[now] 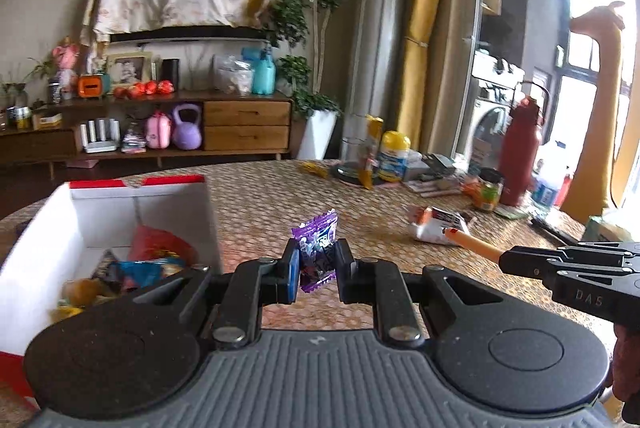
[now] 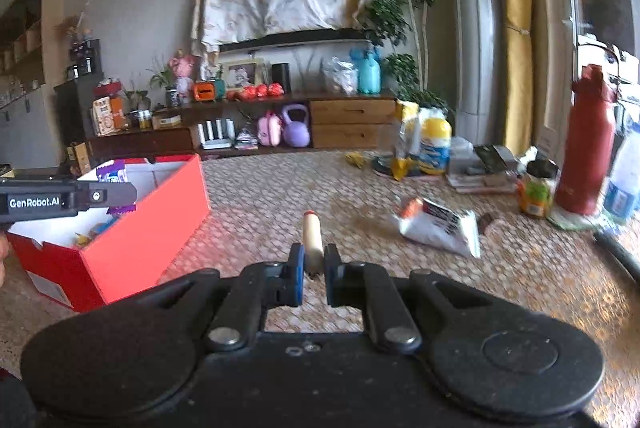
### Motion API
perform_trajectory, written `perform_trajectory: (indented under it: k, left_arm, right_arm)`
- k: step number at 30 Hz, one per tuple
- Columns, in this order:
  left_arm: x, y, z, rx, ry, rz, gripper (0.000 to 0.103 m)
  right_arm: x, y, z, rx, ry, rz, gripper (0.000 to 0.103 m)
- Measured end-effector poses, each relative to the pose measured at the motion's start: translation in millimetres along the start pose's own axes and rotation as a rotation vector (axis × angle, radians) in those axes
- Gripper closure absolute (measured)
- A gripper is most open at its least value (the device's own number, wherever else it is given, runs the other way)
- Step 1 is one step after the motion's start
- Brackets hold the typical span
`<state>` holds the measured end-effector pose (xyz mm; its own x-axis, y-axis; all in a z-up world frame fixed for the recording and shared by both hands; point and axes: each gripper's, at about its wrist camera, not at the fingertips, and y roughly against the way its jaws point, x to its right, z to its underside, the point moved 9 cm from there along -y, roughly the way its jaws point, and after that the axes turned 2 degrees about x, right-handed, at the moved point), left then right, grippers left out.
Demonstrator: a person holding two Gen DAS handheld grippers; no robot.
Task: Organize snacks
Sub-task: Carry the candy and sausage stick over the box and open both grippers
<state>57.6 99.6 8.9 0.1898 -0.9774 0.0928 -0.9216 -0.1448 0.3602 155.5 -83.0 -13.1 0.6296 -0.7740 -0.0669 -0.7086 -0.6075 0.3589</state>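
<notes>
Purple snack packet (image 1: 316,248) pinched in the left gripper (image 1: 317,268), tan sausage stick (image 2: 313,242) pinched in the right gripper (image 2: 313,274).

Both pairs of jaws are closed narrow on their snacks, held above the woven-patterned desk (image 1: 256,204). Just left of the purple packet stands the red box (image 2: 132,228) with white inside walls, several wrapped snacks already lying in it. Farther right on the desk lies a white snack bag (image 2: 438,226), well apart from the box, near a red bottle (image 2: 588,148).
</notes>
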Motion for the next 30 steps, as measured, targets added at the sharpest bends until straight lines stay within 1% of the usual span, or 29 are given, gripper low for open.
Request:
perform_trajectory:
  k: [4,12,16,21,25,30]
  left_arm:
    - [-21.9,13.9,-5.7,0.025,0.019,-0.037,0.086]
    - [-82.1,33.9,-7.7,0.052,0.066,-0.154,0.086]
    - [-111.1,40.0,-3.3,0.045,0.085,-0.207,0.086]
    - [-140.7,43.7,2.9,0.033,0.107,-0.255,0.085]
    - [-159.3,42.2,6.3,0.017,0.12,-0.275,0.086]
    - [-178.4,30.8,12.3,-0.022,0.136,-0.291,0.085]
  right_arm:
    - [-25.5,-5.3,-13.9,0.015,0.031,-0.049,0.094]
    - [-94.0,-18.9,-41.6,0.043,0.124,-0.173,0.093]
    - [-127.3,-28.1,-51.1,0.047,0.158,-0.235,0.093]
    - [-163.1,-41.8,-57.4,0.039,0.187,-0.296,0.093]
    - [-183.3,-52.2,-56.2,0.022,0.201,-0.326,0.093]
    - [-202.7,-71.2,-54.2,-0.02,0.214,-0.366,0.093]
